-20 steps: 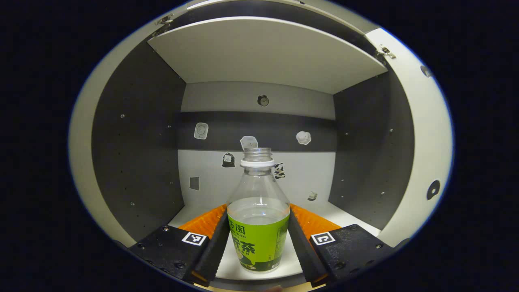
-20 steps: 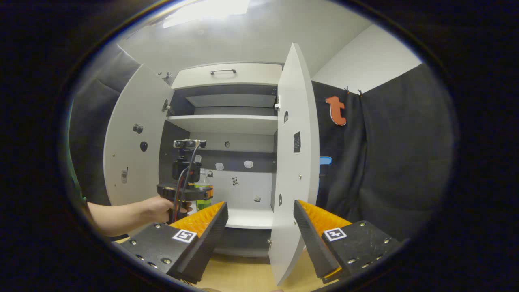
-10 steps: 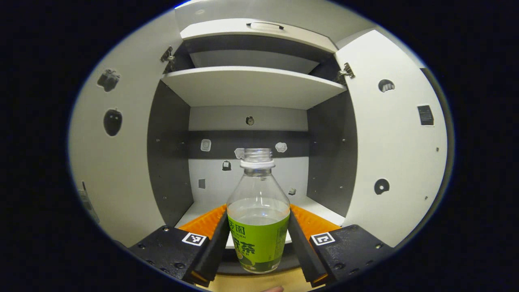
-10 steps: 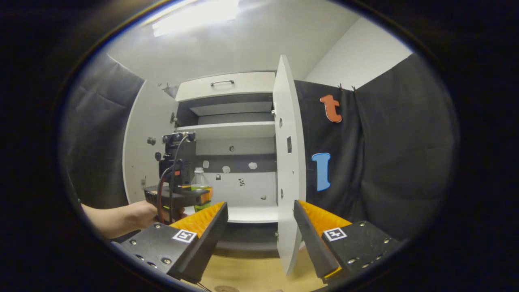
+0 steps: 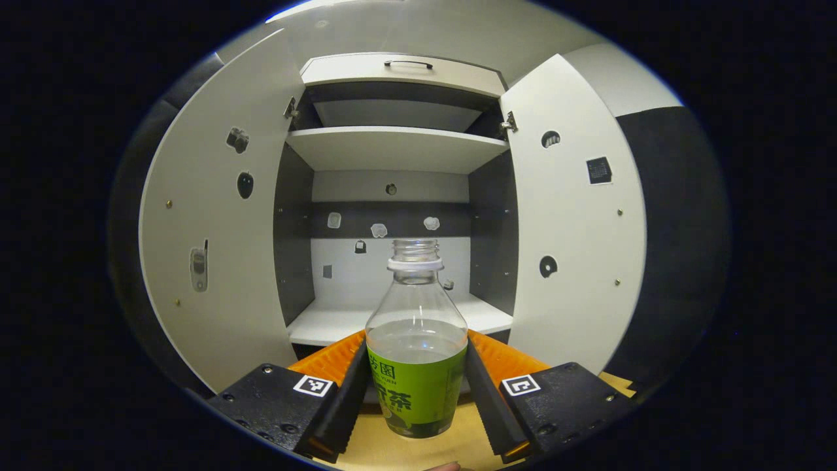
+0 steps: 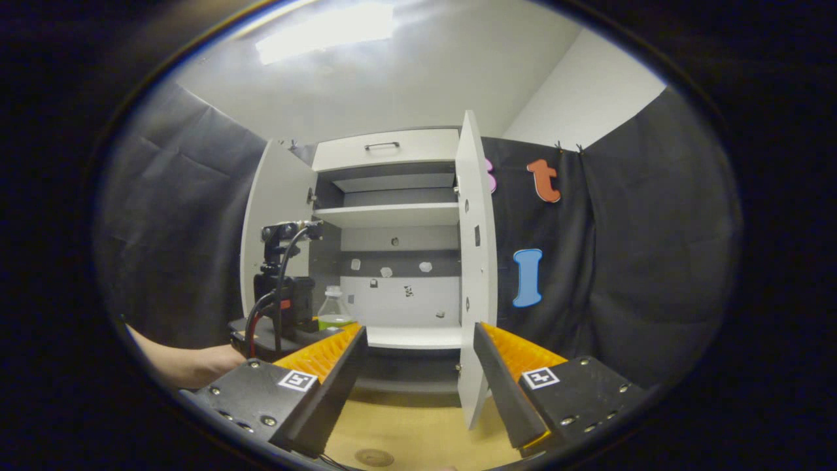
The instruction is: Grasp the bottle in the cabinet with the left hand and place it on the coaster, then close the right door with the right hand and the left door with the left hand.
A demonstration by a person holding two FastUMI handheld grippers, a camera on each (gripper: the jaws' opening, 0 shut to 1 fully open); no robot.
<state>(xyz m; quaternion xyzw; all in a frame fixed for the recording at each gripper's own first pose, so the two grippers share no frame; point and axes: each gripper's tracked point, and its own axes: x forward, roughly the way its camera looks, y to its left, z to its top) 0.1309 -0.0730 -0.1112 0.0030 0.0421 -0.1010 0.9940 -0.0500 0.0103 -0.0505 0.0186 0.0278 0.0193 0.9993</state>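
While the left gripper (image 5: 416,386) looked straight into the open cabinet (image 5: 392,147), both of its fingers pressed on the green-labelled body of the bottle (image 5: 416,366). That bottle stood upright between them, uncapped and partly filled with clear liquid, held out in front of the cabinet's lower shelf (image 5: 340,322) and above the wooden tabletop (image 5: 382,448). Beyond the bottle, the left door (image 5: 209,235) swung wide off to the tool's left and the right door (image 5: 575,229) off to its right, both open.

From the right gripper view, the right gripper (image 6: 418,366) held nothing, its fingers spread wide apart. Just ahead of its right finger stood the edge of the right door (image 6: 476,275). Ahead and to its left, a hand (image 6: 209,360) carried the left gripper (image 6: 288,324) with the bottle (image 6: 335,311) clamped in it, in front of the cabinet (image 6: 392,216). Low between the fingers, a round coaster (image 6: 374,456) lay on the tabletop (image 6: 412,435).
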